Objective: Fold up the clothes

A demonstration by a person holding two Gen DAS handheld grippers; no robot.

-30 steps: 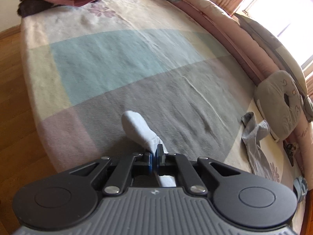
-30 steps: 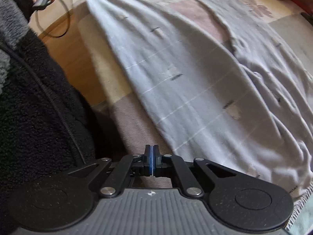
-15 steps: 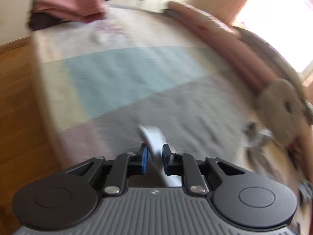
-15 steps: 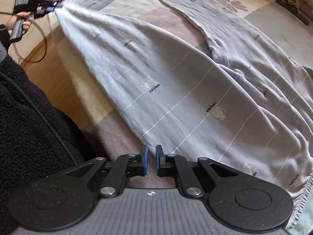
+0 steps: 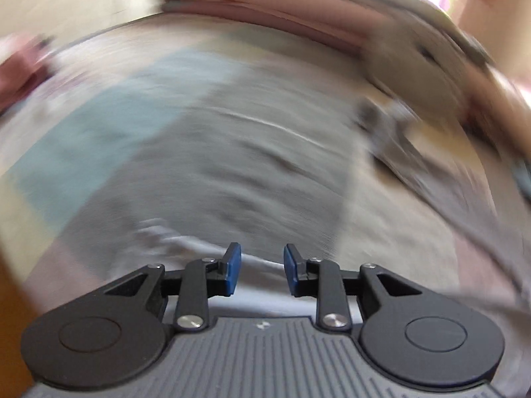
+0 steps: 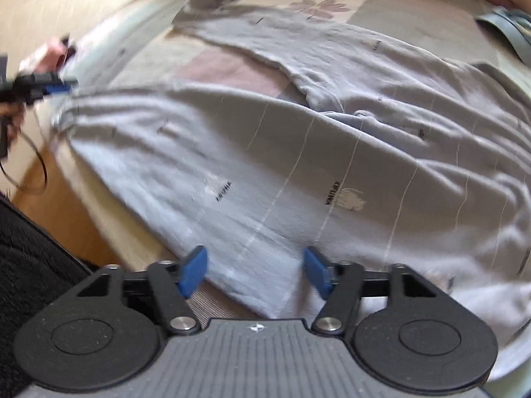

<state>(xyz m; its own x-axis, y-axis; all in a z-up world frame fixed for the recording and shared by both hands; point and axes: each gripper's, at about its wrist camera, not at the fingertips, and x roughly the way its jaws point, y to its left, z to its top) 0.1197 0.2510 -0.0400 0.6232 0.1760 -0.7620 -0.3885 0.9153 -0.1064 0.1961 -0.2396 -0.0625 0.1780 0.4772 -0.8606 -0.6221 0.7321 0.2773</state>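
Observation:
A pale blue-grey long-sleeved shirt (image 6: 298, 152) with thin white lines lies spread over the bed, one sleeve (image 6: 252, 30) stretched toward the far side. My right gripper (image 6: 255, 268) hovers over the shirt's near hem. Its jaws are opening wide; the cloth lies under the gap and neither pad presses on it. My left gripper (image 5: 260, 265) is in a blurred view, jaws opening, with a pale shirt edge (image 5: 179, 242) lying just beyond them, untouched. The left gripper (image 6: 49, 86) also shows at the shirt's far left corner in the right wrist view.
The bed has a patchwork cover (image 5: 99, 126) of blue, grey and pink squares. Rolled pink bedding (image 5: 265, 3) and a grey cushion (image 5: 415, 63) line its far side. Wooden floor (image 6: 66, 212) and a person's dark fleece sleeve (image 6: 26, 265) are at the near left.
Both grippers went from shut to open and let the shirt go; it has dropped flat on the bed. The left hand swung sideways and rolled, and the right one also rolled.

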